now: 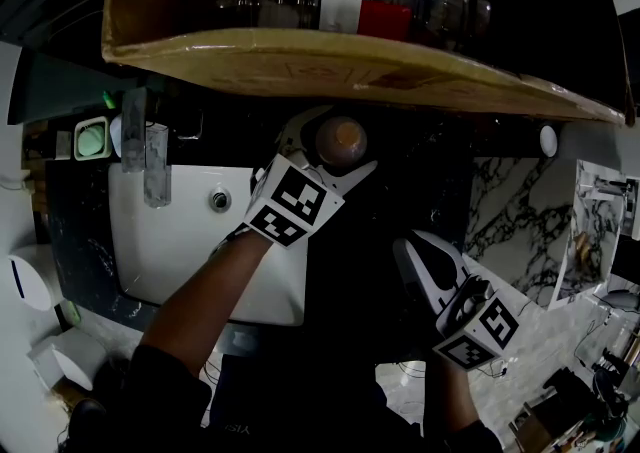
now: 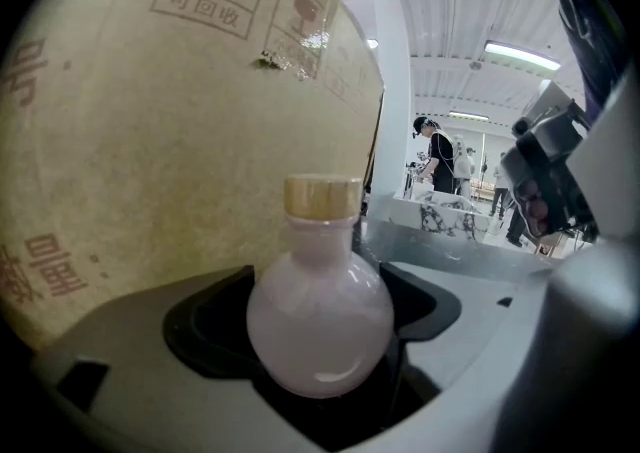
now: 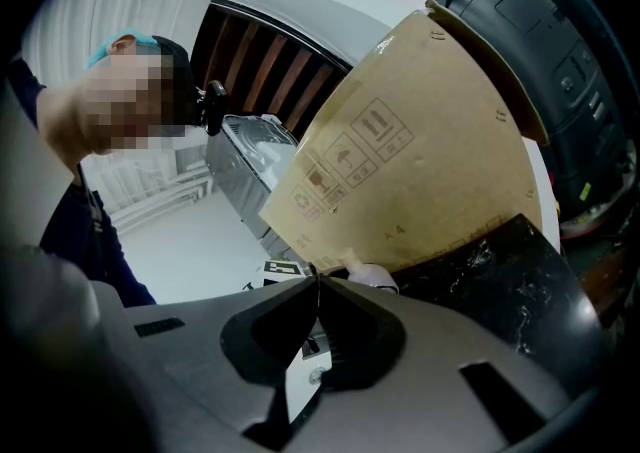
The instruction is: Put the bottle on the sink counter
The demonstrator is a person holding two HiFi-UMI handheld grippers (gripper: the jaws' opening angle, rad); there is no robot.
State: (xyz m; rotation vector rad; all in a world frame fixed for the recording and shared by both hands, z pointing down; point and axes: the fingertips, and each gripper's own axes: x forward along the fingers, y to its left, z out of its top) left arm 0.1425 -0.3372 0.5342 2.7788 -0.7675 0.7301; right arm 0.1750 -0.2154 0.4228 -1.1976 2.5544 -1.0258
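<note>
A round pale pink bottle [image 1: 340, 140] with a gold cap sits upright between the jaws of my left gripper [image 1: 333, 157], which is shut on its belly. In the left gripper view the bottle [image 2: 319, 326] fills the gap of the left gripper [image 2: 320, 356], right beside a cardboard wall. It hangs over the dark counter [image 1: 405, 176] just right of the white sink [image 1: 180, 241]. My right gripper [image 1: 405, 246] hovers lower right, shut with nothing in it; in its own view the right gripper [image 3: 318, 281] has its jaws pressed together, and the bottle [image 3: 368, 274] peeks out beyond them.
A big cardboard box [image 1: 330, 61] holding several bottles overhangs the top of the head view, close above the left gripper. A chrome faucet [image 1: 150, 156] and a green soap dish [image 1: 92, 139] stand at the sink's back. Black marble counter [image 3: 500, 281] runs under the box.
</note>
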